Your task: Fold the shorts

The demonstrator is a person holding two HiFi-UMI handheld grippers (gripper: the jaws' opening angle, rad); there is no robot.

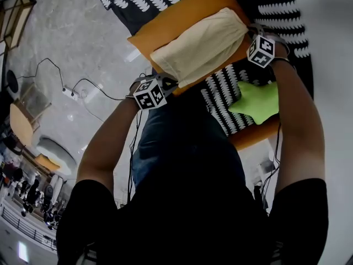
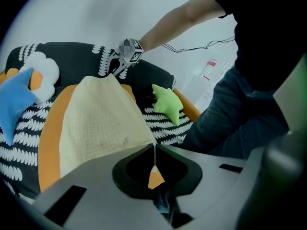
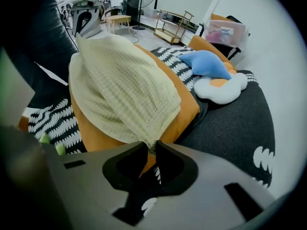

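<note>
The cream shorts (image 1: 201, 43) lie folded over on an orange cushion (image 1: 176, 12), which rests on a black-and-white patterned cover (image 1: 220, 95). The left hand-held gripper (image 2: 154, 150) has its jaws closed on a thin edge at the shorts' near left corner. The right hand-held gripper (image 3: 152, 147) is clamped on the ribbed corner at the right end. A green star pillow (image 1: 258, 101) sits near the right arm, apart from the shorts. A blue star pillow (image 3: 206, 63) and a white cloud pillow (image 3: 221, 87) lie at the far end of the cover.
</note>
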